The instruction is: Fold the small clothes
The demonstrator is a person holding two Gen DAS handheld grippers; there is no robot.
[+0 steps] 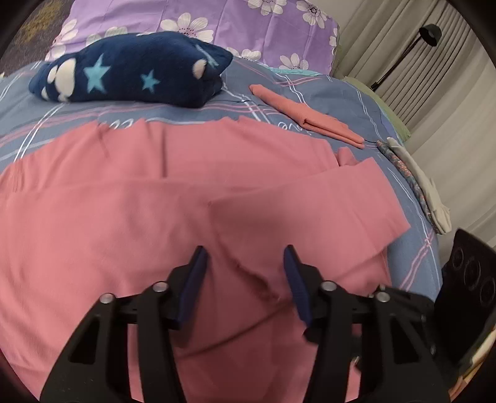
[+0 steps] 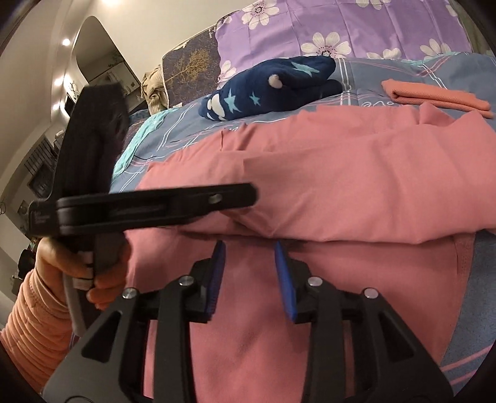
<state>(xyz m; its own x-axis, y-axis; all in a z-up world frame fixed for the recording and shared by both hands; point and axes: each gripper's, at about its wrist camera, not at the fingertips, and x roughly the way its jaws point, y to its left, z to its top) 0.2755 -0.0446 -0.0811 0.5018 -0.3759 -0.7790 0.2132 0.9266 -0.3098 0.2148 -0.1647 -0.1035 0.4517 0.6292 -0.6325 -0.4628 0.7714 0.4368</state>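
Note:
A large pink garment (image 1: pixel 124 217) lies spread over the bed, with one layer folded over across its middle (image 2: pixel 341 186). My left gripper (image 1: pixel 245 257) hangs just over it, jaws open. A small raised crease of the pink cloth (image 1: pixel 260 285) sits between the blue pads, which do not press on it. In the right wrist view the left gripper (image 2: pixel 248 193) shows side-on, held by a hand (image 2: pixel 62 263) in an orange sleeve. My right gripper (image 2: pixel 248 246) is open too, its tips at the folded layer's near edge and gripping nothing.
A folded salmon cloth (image 1: pixel 307 117) lies at the back right of the blue-grey bedspread (image 1: pixel 341 90). A folded navy star blanket (image 1: pixel 130 71) sits before a purple flowered pillow (image 1: pixel 217 18). More folded clothes (image 1: pixel 415 183) line the bed's right edge, near curtains and a black lamp (image 1: pixel 429 32).

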